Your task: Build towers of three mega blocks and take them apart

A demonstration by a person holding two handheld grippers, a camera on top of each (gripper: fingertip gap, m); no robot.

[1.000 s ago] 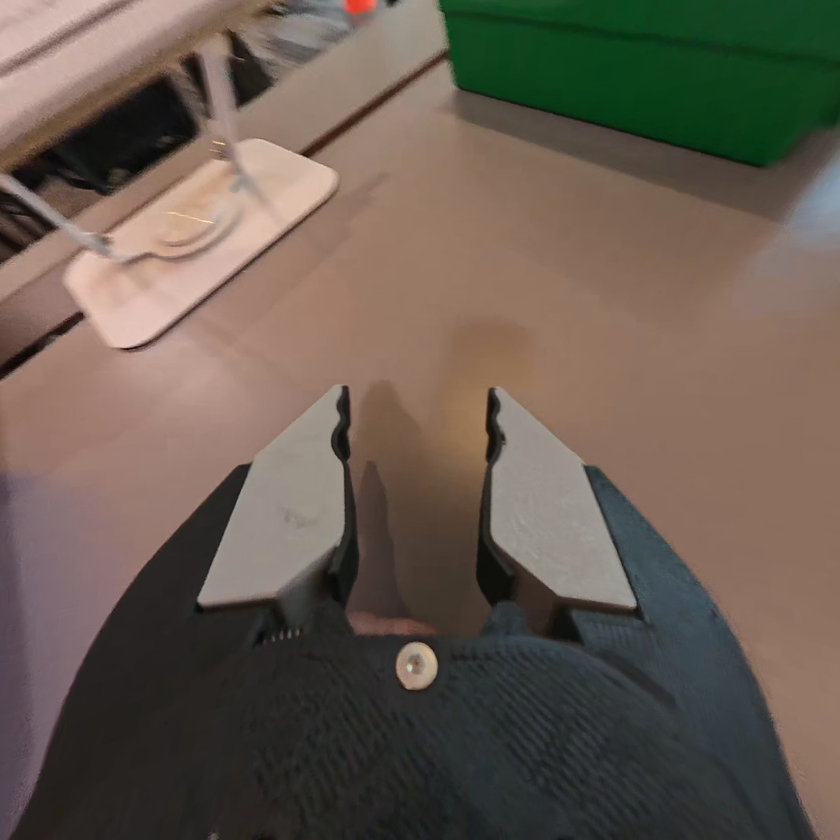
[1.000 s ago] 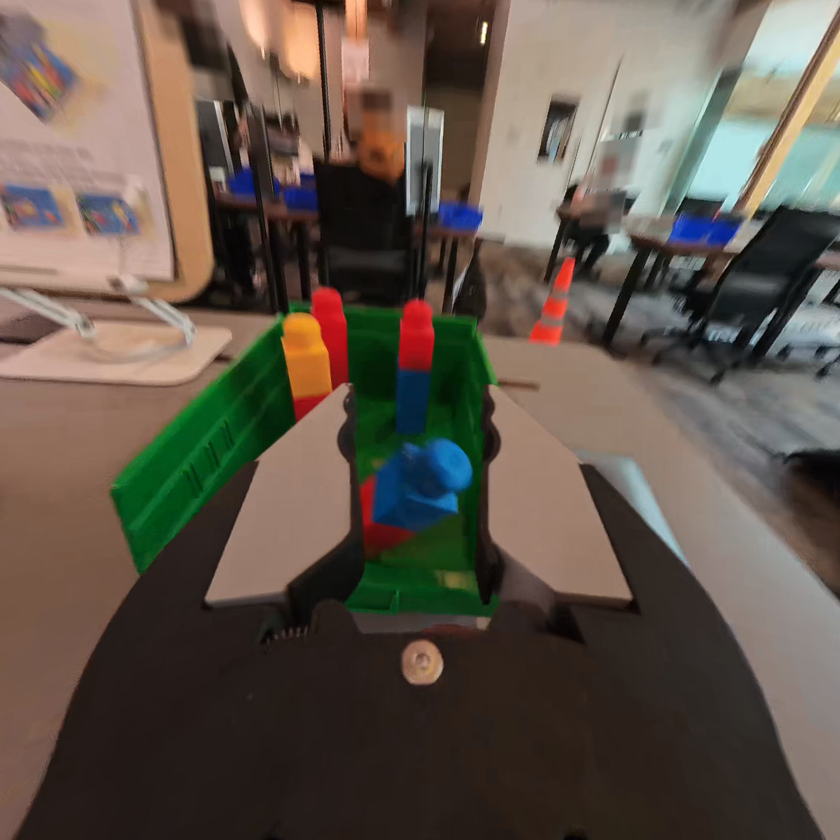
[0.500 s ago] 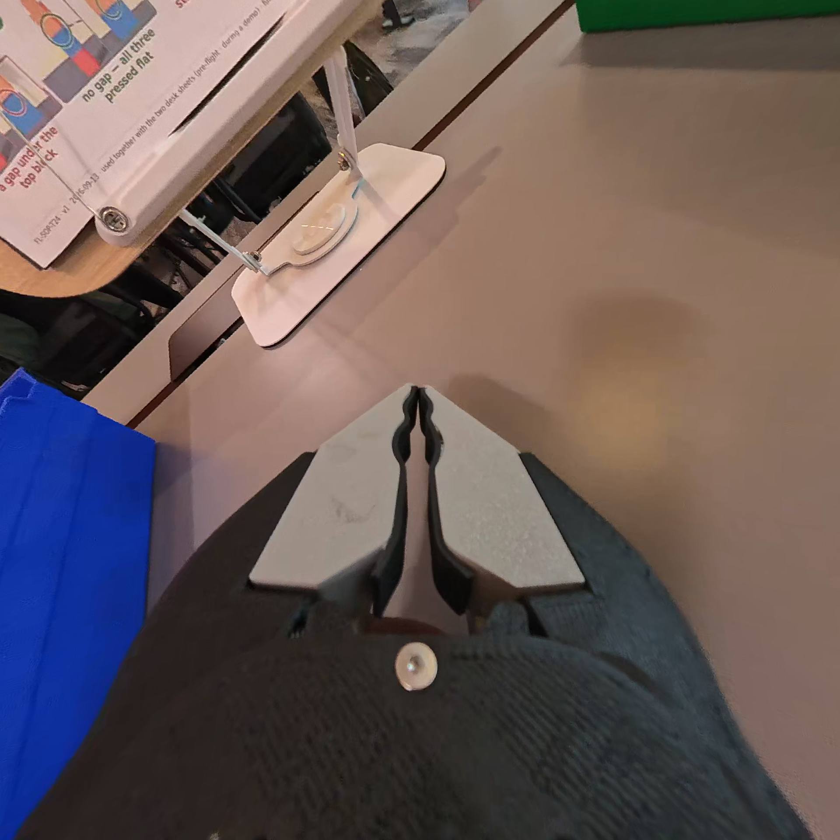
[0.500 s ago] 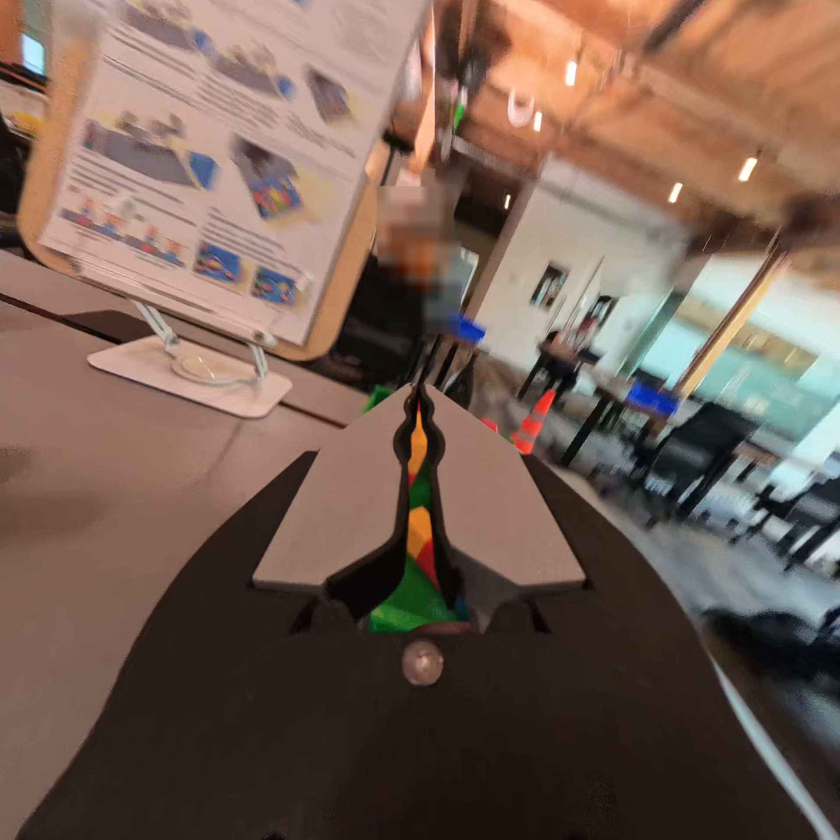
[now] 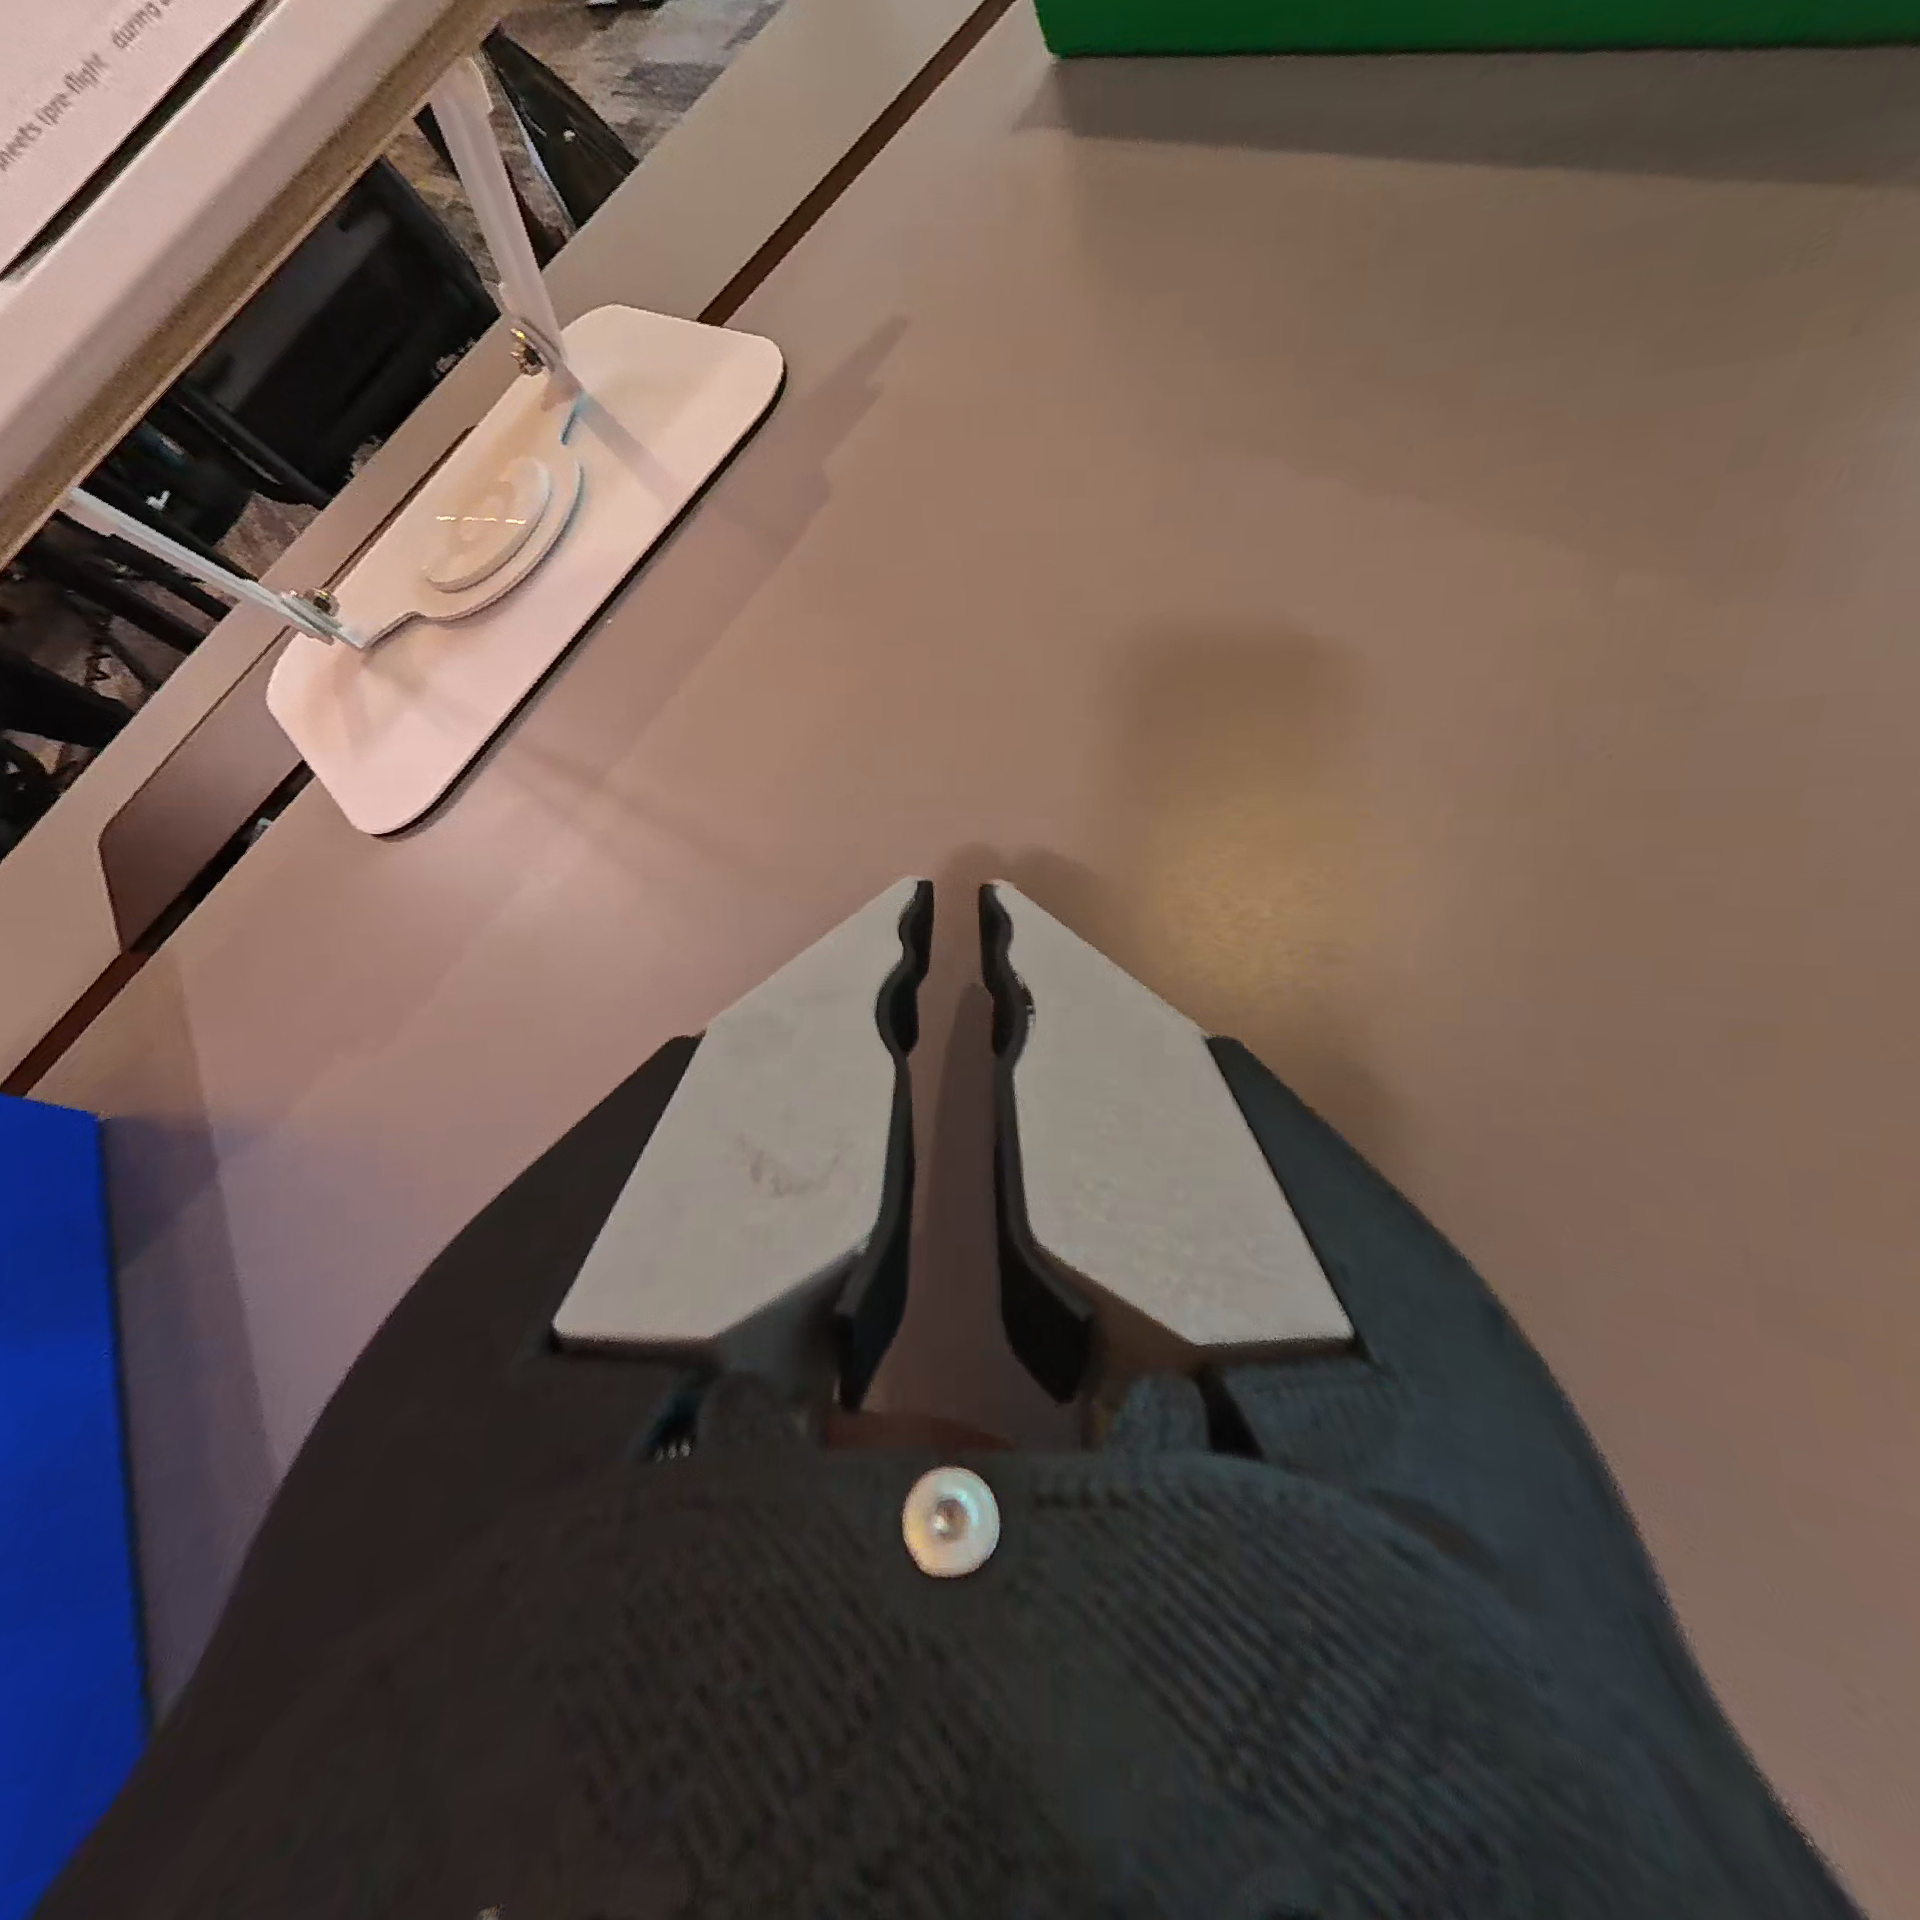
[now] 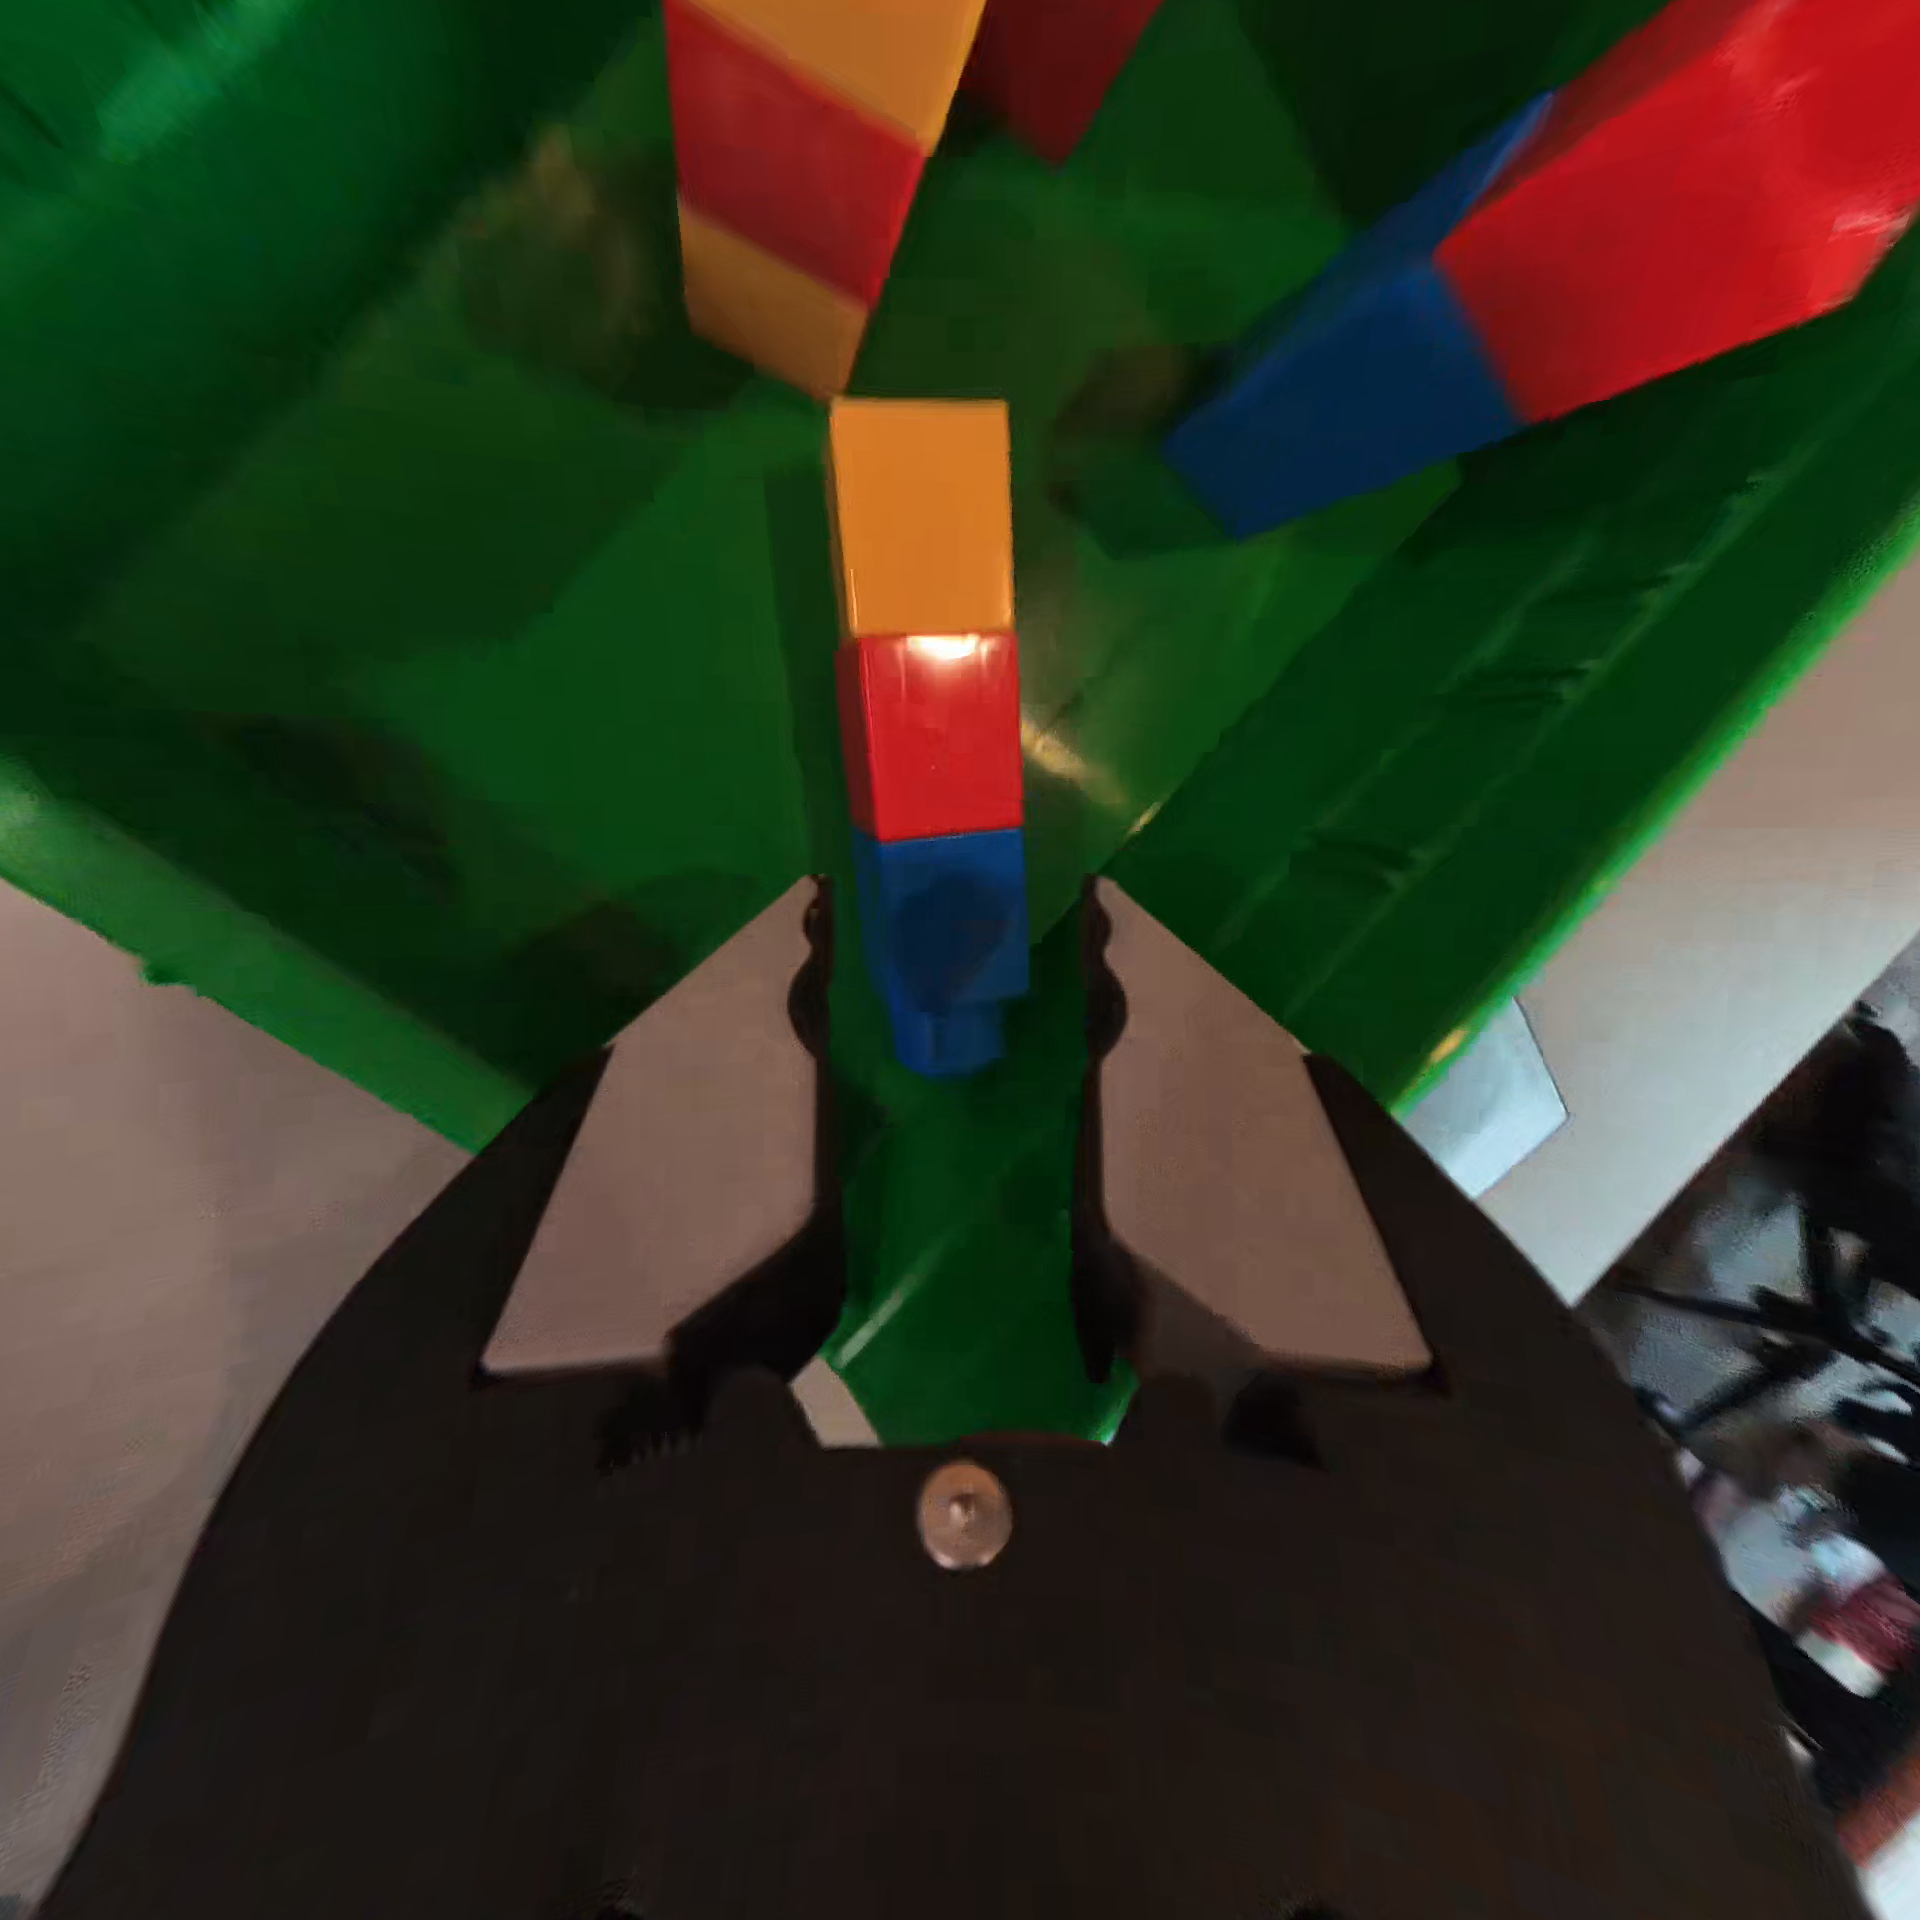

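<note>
Brown tabletop [image 5: 1351, 520] runs bare ahead of the left gripper [image 5: 956, 894], wide free space to the front and right. Left gripper hovers over it, fingers nearly together with a thin slit between the pads, nothing in them. Front-left: white stand base [image 5: 582, 540] sits near the table's far edge, sign board [image 5: 135, 135] leaning over it. Blue bin [image 5: 52, 1455] at the left border, close beside the gripper body. Green bin [image 5: 1455, 26] wall at the top right, well apart from the left gripper.

Right gripper [image 6: 951, 904] looks down into the green bin, fingers spread. Tower of yellow, red and blue blocks [image 6: 930, 727] lies in the bin, blue end [image 6: 945, 935] between the fingertips; visible gap on both sides, pads not pressing. Tight quarters there: yellow-red-yellow tower [image 6: 800, 187] just beyond the yellow end, red-and-blue tower [image 6: 1507, 291] off to the right, bin walls rising on both sides. Bin's near rim passes under the fingers; table edge and dark floor clutter at the right.
</note>
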